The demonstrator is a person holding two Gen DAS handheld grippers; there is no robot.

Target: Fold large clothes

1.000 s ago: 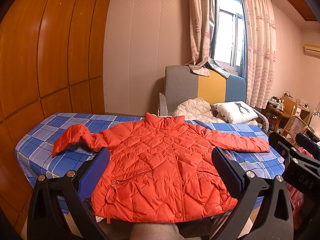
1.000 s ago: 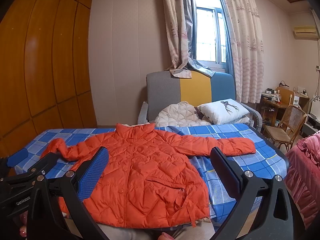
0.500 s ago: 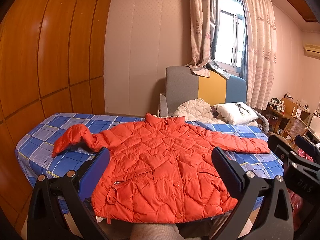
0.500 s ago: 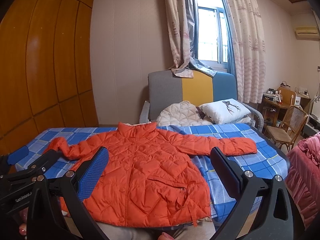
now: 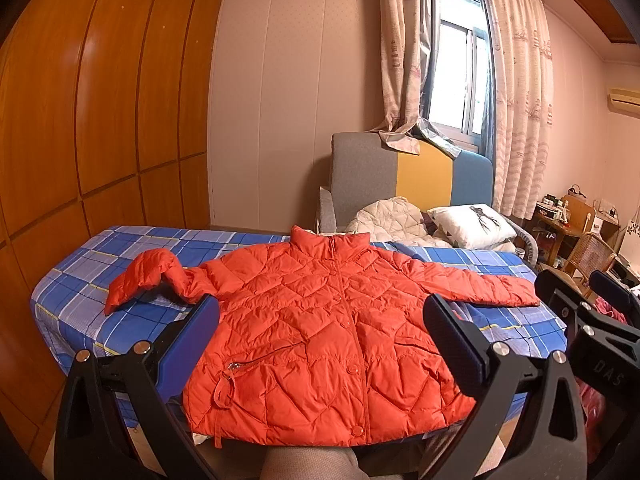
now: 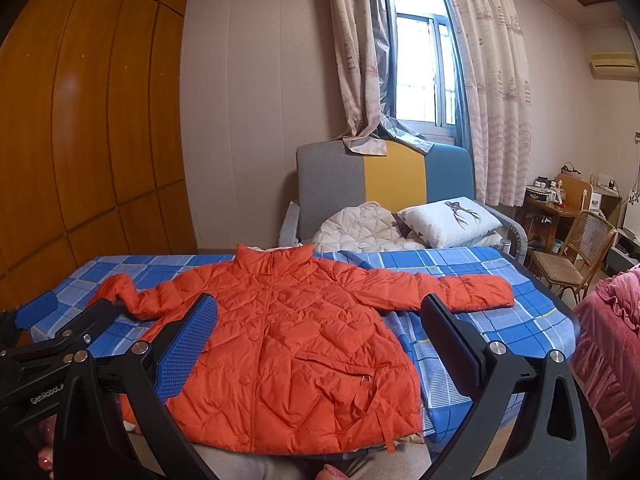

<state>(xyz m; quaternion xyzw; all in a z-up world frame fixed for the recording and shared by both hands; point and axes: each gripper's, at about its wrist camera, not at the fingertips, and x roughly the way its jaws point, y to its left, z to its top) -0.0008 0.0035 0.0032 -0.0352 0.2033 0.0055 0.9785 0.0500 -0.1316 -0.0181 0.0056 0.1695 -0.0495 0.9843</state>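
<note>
Jacket [image 5: 332, 328] lies where it lay a second ago: flat, front up, snapped shut, across the near half of the bed [image 5: 72, 296], hem at the near edge and collar toward the far side. Almost nothing differs from the earlier pictures; my two views have drifted only a touch, and no fold has begun. My left gripper [image 5: 320, 344] hangs above the hem with its jaws wide apart, gripping nothing. My right gripper [image 6: 316, 340] is the same, spread wide and empty over the jacket's right half.

By count: one jacket with two sleeves. The left sleeve [image 5: 148, 276] bends back on itself, the right sleeve [image 6: 448, 288] stretches straight out over the checked sheet. Two zip pockets show, one in each view, each with a loop pull. Past the far side of the bed stands one sofa [image 6: 380, 184] carrying one pillow [image 6: 448, 220] and one pale quilted garment [image 6: 360, 228]. One wicker chair [image 6: 576, 252] sits far right.
</note>
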